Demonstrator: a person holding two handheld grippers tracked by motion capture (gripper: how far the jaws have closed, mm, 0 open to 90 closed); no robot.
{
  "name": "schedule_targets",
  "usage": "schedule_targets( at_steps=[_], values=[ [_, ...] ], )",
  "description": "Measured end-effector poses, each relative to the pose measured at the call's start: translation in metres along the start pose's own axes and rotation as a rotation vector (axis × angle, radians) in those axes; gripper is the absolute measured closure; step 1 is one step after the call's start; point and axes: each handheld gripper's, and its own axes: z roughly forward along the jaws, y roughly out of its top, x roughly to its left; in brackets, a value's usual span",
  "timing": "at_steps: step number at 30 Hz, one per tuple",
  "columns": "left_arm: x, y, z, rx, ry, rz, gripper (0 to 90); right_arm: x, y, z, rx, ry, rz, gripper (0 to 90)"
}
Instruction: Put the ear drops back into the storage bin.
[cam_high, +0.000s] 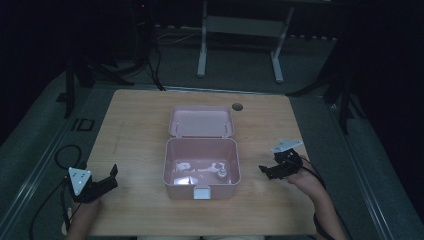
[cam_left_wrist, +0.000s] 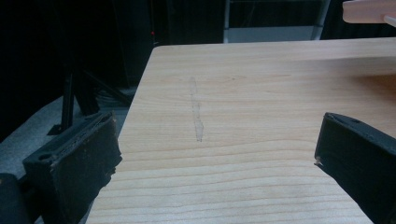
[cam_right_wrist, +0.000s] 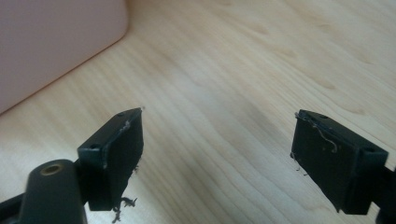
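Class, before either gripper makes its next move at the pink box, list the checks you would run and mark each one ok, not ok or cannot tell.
1. Box lid open, lying back: ok.
2. Left gripper jaws open, nothing between them: ok.
3. Right gripper jaws open, nothing between them: ok.
4. Both grippers apart from the box, one on each side: ok.
5. Table bare between each gripper and the box: ok.
6. What the small pale things inside the box are: cannot tell.
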Motion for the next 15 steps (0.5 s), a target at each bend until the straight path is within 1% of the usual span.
schedule_targets(
  at_steps=[1, 2, 4, 6, 8, 10, 11, 12, 13, 15],
  values=[
    [0.000, 0.000, 0.000, 0.000, 0.000, 0.000, 0.3, 0.000, -0.003, 0.000, -0.021, -0.018, 0.019, 16.1],
    [0.000, 0.000, 0.000, 0.000, 0.000, 0.000, 0.3, 0.001, -0.006, 0.000, -0.029, -0.028, 0.037, 16.1],
    [0.000, 0.000, 0.000, 0.001, 0.000, 0.000, 0.3, 0.003, -0.012, 0.001, -0.049, -0.057, 0.054, 15.9],
    [0.000, 0.000, 0.000, 0.000, -0.001, -0.001, 0.3, 0.006, -0.017, 0.002, -0.066, -0.066, 0.072, 14.2],
    [0.000, 0.000, 0.000, -0.001, 0.000, -0.001, 0.3, 0.011, -0.022, 0.004, -0.084, -0.101, 0.081, 13.8],
    [0.000, 0.000, 0.000, -0.003, 0.000, -0.003, 0.3, 0.014, -0.027, 0.006, -0.110, -0.131, 0.106, 13.8],
    [0.000, 0.000, 0.000, -0.003, 0.000, -0.003, 0.3, 0.016, -0.029, 0.006, -0.125, -0.155, 0.121, 13.8],
    [0.000, 0.000, 0.000, -0.003, 0.000, -0.004, 0.3, 0.017, -0.032, 0.006, -0.142, -0.173, 0.149, 13.8],
    [0.000, 0.000, 0.000, -0.004, -0.001, -0.004, 0.3, 0.017, -0.035, 0.005, -0.156, -0.178, 0.164, 13.8],
    [0.000, 0.000, 0.000, -0.004, 0.000, -0.004, 0.3, 0.020, -0.040, 0.004, -0.175, -0.217, 0.185, 13.9]
  ],
)
